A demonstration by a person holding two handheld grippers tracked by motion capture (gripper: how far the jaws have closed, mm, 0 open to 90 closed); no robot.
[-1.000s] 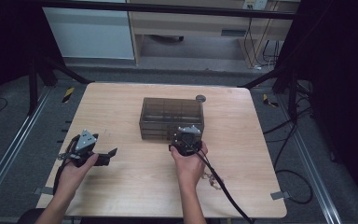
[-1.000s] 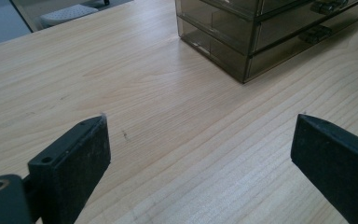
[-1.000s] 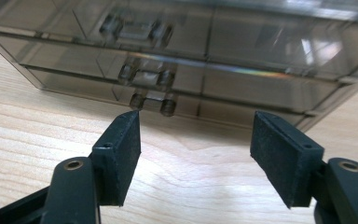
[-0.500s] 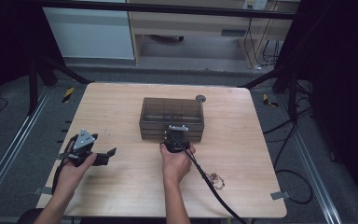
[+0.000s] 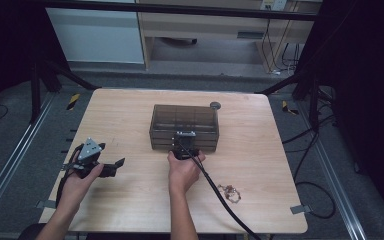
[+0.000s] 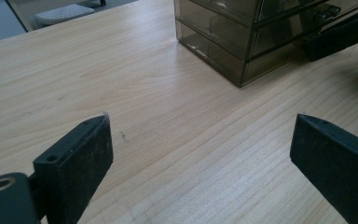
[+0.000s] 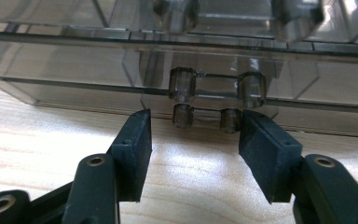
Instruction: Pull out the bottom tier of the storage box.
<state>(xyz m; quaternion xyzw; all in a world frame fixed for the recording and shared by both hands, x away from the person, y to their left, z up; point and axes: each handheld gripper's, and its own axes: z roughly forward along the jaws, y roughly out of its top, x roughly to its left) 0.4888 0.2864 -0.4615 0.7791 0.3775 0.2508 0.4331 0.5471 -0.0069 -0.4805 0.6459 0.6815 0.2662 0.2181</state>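
A smoky see-through drawer box (image 5: 184, 120) stands mid-table. My right gripper (image 5: 185, 139) is low at its front, pointing at the bottom drawer. In the right gripper view the drawer's clear handle (image 7: 216, 88) sits just beyond and between the fingertips of the right gripper (image 7: 196, 133). Its jaws have just been closing, with a gap still on each side, so the pads touch nothing. My left gripper (image 5: 116, 165) rests near the table's left edge, open and empty. In its own view the left gripper (image 6: 200, 149) faces bare wood, with the box (image 6: 242, 42) farther off.
A small tangled chain (image 5: 230, 192) lies on the wood to the right of my right forearm. A small round grey object (image 5: 215, 105) sits behind the box's right corner. The right gripper's cable (image 5: 220, 200) trails toward the table's front edge.
My right hand has slid left along the front of the box and dropped a little, coming to the middle of the lower drawers. The left hand has stayed put.
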